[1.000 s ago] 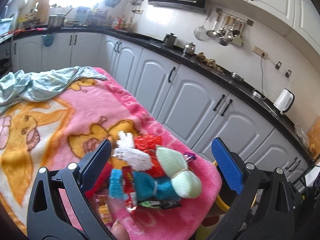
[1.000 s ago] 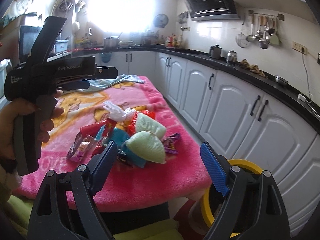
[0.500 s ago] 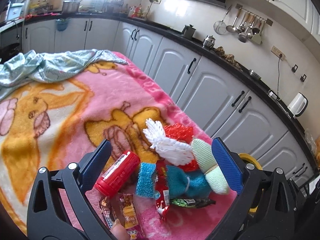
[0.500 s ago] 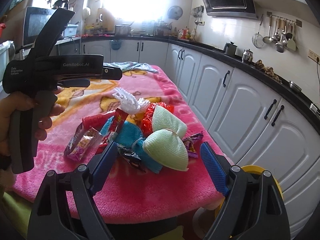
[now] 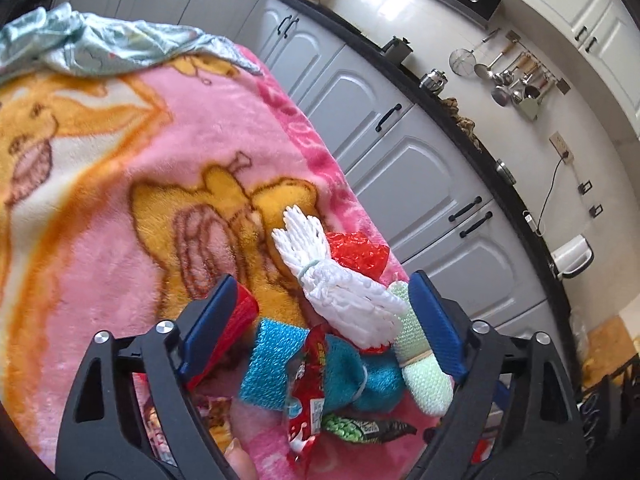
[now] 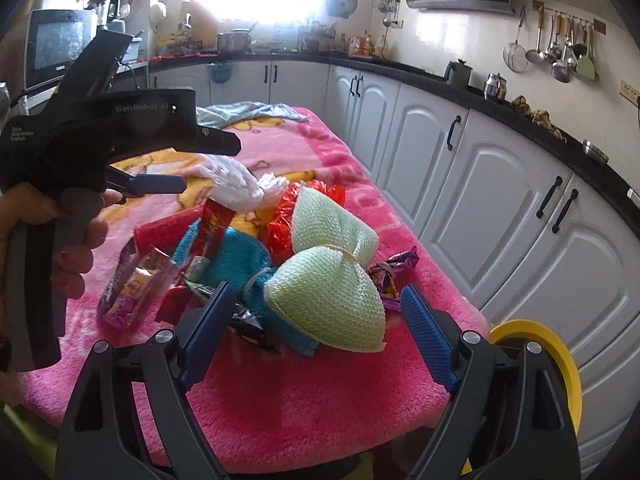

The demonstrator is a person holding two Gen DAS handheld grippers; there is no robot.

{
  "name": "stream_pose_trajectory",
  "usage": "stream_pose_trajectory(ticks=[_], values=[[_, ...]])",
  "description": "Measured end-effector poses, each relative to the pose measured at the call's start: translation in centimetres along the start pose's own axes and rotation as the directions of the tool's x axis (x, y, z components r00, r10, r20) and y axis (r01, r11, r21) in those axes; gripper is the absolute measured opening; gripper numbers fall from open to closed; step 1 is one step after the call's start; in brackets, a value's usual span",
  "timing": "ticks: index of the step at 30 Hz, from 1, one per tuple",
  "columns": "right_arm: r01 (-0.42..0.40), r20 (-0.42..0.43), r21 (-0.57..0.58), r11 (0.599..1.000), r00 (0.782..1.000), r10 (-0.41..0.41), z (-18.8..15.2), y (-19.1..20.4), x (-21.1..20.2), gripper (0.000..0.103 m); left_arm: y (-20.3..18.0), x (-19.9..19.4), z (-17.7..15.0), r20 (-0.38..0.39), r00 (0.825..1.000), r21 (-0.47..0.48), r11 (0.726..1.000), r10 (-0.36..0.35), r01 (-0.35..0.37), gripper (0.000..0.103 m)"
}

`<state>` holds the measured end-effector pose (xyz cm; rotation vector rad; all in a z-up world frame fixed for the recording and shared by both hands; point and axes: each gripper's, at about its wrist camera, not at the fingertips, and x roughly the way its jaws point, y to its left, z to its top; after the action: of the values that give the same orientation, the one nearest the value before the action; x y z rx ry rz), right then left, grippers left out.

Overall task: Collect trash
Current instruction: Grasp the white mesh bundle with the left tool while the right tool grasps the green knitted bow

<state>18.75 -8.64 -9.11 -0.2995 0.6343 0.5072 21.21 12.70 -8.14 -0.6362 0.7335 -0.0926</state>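
A heap of trash lies on the pink blanket (image 6: 280, 392) near the table corner: a pale green knitted bow (image 6: 332, 280), a teal bow (image 5: 352, 376), a white yarn bundle (image 5: 340, 280), red crinkled wrap (image 5: 360, 252), a red tube (image 6: 168, 228), and snack wrappers (image 6: 136, 284). My left gripper (image 5: 320, 328) is open and hovers over the heap, its fingers straddling the teal bow and white bundle. It also shows in the right wrist view (image 6: 160, 184). My right gripper (image 6: 316, 340) is open, with the green bow between its fingers.
A yellow-rimmed bin (image 6: 548, 360) stands on the floor by the table's right corner. White cabinets (image 6: 460, 168) under a black counter run along the right. A light blue cloth (image 5: 100, 44) lies at the table's far end.
Both grippers have moved closer to the trash heap. The left gripper has tipped down over it and the right has come in low toward the green bow. Both stay open.
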Motion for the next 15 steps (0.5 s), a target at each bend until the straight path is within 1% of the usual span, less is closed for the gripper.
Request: stream_pose_trajectory(ticks=[5,7,10,11,12,13,15], values=[[0.007,-0.019,-0.01,1.0,1.0,-0.007,0.0,0.1,1.2,0.082,0.2,0.8,0.0,-0.019,1.0,-0.026,1.0,-0.014,0.014,0.071],[0.012,-0.026,-0.007,1.0,1.0,-0.012,0.0,0.2,1.5,0.082,0.2,0.9,0.1,-0.023,1.0,-0.029,0.999,-0.019,0.018,0.066],[0.009,-0.031,-0.005,1.0,0.999,-0.01,0.1,0.4,1.9,0.08,0.2,1.1,0.2,-0.029,0.999,-0.028,0.999,-0.021,0.02,0.056],[0.006,-0.033,-0.004,1.0,0.999,-0.006,0.2,0.4,2.0,0.076,0.2,1.1,0.2,-0.03,0.999,-0.029,0.999,-0.024,0.023,0.051],[0.001,-0.037,-0.001,1.0,0.999,-0.001,0.1,0.4,2.1,0.074,0.2,1.1,0.2,-0.033,0.999,-0.028,0.999,-0.026,0.025,0.047],[-0.004,-0.044,0.003,1.0,0.999,0.004,0.1,0.3,2.2,0.07,0.2,1.2,0.1,-0.038,0.999,-0.025,0.999,-0.027,0.026,0.045],[-0.009,-0.05,0.017,1.0,0.999,0.01,0.1,0.1,2.2,0.069,0.2,1.3,0.1,-0.048,0.998,-0.023,0.999,-0.03,0.029,0.036]])
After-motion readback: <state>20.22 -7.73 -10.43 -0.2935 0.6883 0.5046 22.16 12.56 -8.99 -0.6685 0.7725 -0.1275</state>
